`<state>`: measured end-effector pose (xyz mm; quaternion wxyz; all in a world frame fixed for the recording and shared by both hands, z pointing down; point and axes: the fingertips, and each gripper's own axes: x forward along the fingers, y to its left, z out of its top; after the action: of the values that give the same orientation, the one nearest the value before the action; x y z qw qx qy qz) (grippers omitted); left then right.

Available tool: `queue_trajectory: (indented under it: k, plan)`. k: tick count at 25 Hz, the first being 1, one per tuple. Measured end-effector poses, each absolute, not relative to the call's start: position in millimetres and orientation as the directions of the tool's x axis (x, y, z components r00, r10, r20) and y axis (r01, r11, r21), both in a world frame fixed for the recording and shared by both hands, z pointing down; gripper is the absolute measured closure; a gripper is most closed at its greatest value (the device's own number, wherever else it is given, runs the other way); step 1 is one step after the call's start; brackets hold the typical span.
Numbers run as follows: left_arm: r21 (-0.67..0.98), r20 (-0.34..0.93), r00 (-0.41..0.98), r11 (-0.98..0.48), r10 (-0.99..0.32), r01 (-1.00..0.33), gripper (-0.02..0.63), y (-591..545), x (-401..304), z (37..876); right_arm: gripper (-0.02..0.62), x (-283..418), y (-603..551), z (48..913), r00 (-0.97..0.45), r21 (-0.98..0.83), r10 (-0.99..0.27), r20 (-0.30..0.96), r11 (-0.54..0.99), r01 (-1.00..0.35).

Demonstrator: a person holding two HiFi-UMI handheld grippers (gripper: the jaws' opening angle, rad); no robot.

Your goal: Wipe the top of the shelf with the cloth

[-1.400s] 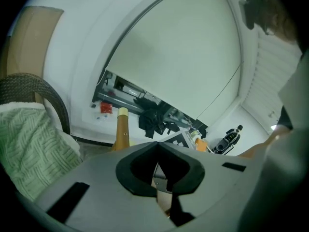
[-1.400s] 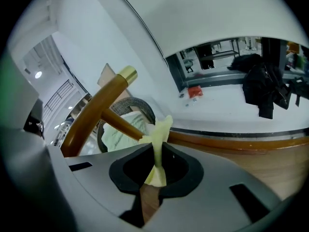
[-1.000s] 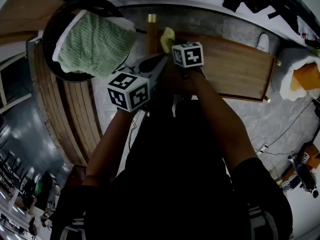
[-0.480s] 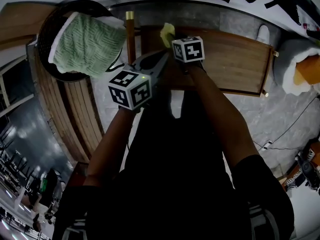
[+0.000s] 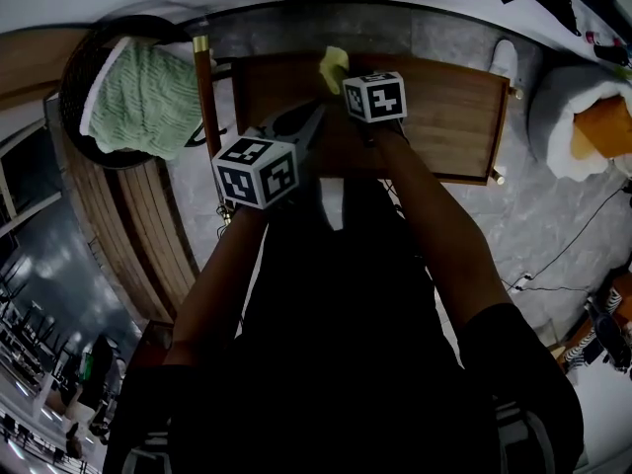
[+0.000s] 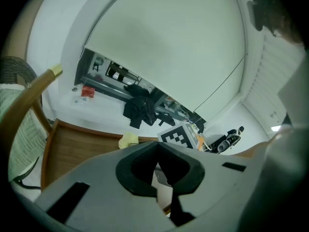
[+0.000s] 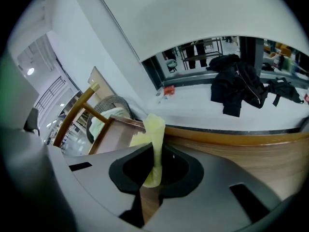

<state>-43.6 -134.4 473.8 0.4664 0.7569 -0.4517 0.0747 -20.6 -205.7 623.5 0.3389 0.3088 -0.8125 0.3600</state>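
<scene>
Compared with a second ago, the basket is sitting further left in the head view, and more of the shelf is showing at its left edge. The right tool is still clamping shut on the yellow cloth, which is sticking up from its jaws near the shelf's far-left corner. The left tool is closed on nothing, hovering just beside it. The basket is holding a green towel.
</scene>
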Motion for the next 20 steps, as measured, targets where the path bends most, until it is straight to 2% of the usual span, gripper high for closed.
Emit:
queue_trajectory:
  k: [20]
  plan:
    - [0.684,0.501,0.667,-0.22,-0.552,-0.695,0.594,-164,87,480,0.549,174,-243,622,-0.493,-0.327,-0.35,0.797,0.437,-0.838]
